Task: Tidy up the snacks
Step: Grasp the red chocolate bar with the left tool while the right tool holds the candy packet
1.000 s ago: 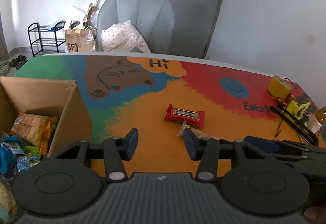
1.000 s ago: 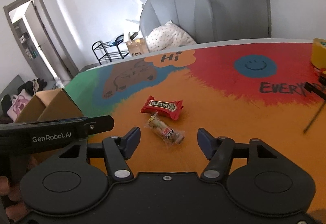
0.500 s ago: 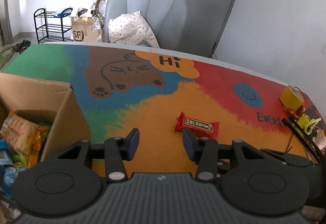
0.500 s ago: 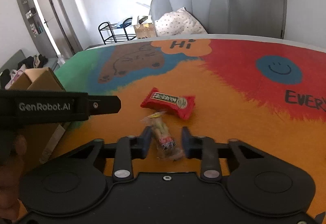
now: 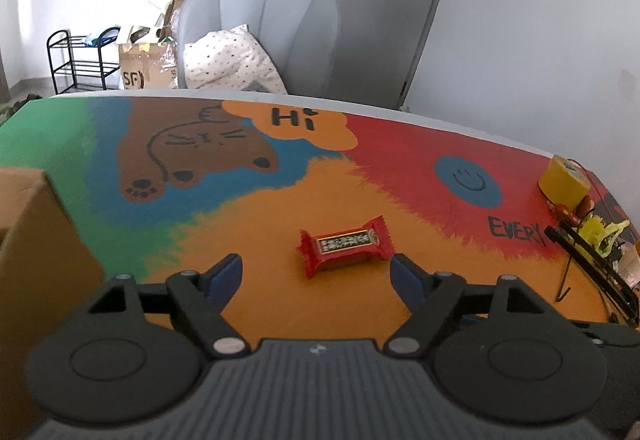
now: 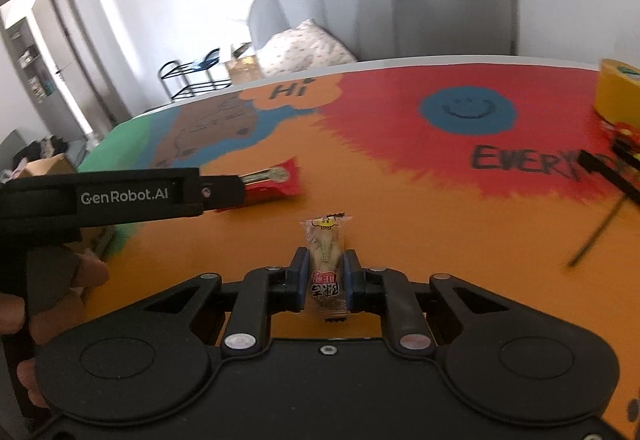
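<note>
Gripping: right gripper (image 6: 325, 274), jaws closed on the clear-wrapped snack (image 6: 326, 264), which lies on the near orange tabletop (image 5: 256, 216). Left gripper (image 5: 316, 274), jaws wide, red snack bar (image 5: 345, 246) just beyond its tips. Advice: hold mid-wrapper, lift straight, avoid crushing. Cardboard box (image 5: 28, 240), near left; contents not visible.
</note>
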{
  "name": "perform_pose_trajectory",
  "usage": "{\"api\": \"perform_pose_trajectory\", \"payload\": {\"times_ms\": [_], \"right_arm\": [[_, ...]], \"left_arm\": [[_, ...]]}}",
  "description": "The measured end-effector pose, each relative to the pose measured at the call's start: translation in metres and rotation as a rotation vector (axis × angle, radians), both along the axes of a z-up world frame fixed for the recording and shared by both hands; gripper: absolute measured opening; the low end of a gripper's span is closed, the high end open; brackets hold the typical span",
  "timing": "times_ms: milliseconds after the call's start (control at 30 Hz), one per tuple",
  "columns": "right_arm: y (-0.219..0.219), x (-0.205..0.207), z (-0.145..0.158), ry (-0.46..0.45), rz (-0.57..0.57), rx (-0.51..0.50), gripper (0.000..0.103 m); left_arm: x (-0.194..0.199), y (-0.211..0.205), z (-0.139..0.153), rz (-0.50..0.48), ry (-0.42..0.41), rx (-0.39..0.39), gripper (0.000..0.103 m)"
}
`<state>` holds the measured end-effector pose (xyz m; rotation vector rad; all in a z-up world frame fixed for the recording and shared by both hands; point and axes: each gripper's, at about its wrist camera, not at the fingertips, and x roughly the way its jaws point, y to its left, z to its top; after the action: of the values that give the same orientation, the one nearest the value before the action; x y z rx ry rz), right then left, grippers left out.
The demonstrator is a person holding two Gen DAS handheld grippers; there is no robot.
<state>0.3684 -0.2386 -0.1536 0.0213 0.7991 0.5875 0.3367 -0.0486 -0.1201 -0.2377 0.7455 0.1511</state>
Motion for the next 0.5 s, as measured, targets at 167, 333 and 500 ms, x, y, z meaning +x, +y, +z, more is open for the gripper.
{"api": "perform_pose_trajectory", "payload": {"times_ms": [167, 333, 500], "right_arm": [[-0.01, 0.004, -0.001, -0.003, -0.033, 0.01, 0.016], [-0.022, 0.008, -0.002, -0.004, -0.061, 0.02, 0.016], [-0.029, 0.012, -0.003, -0.009, -0.092, 0.021, 0.016]], "left_arm": [[0.013, -0.005, -0.006, 0.014, 0.012, 0.006, 0.08], [0.026, -0.015, -0.011, 0.025, 0.031, 0.03, 0.08], [0.035, -0.026, -0.015, 0.037, 0.042, 0.049, 0.08]]}}
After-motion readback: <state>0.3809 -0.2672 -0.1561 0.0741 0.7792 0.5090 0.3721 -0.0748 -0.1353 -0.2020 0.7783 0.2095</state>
